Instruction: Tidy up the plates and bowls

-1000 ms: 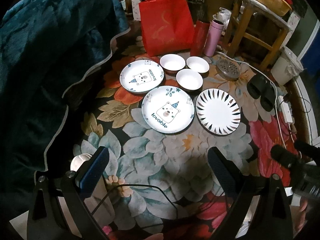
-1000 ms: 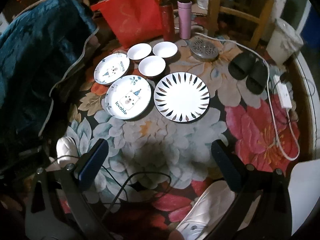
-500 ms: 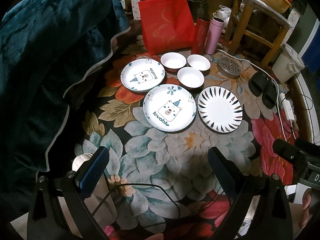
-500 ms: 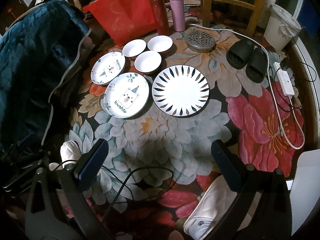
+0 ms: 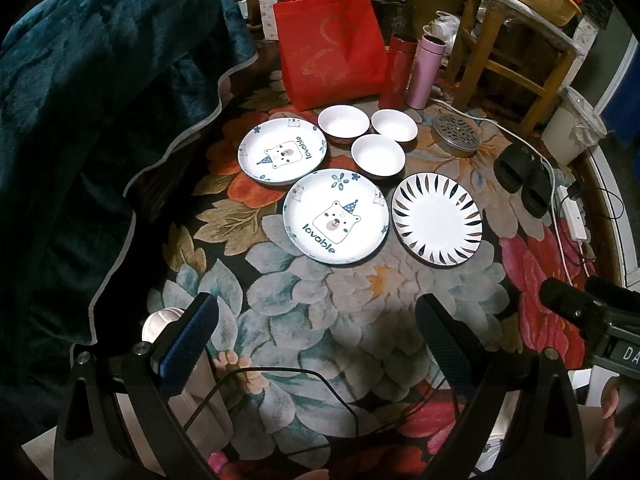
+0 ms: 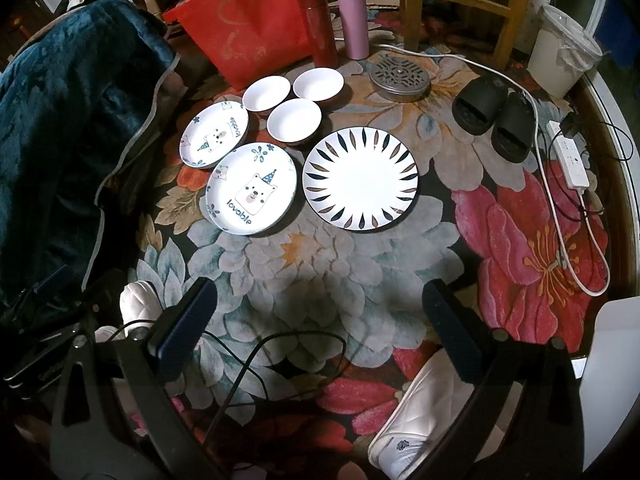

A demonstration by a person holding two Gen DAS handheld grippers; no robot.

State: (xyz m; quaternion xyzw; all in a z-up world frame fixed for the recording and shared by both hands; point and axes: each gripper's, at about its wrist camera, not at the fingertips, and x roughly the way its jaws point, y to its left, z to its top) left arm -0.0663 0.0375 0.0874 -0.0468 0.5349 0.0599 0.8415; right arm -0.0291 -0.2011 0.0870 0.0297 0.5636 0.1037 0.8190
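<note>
— What is lying on the floral rug (image 6: 328,264)?

— Three plates and three white bowls (image 6: 294,118) — the bowls are clustering at the far side, just in front of a red bag (image 6: 248,28). Two bear plates (image 6: 251,189) are sitting at the left, one nearer, one farther; a striped plate (image 6: 360,178) is lying to their right.

— And the grippers?

— The left gripper (image 5: 316,336) and the right gripper (image 6: 320,312) are both hovering over the near rug, fingers spread wide, holding nothing — well apart from the dishes.
</note>
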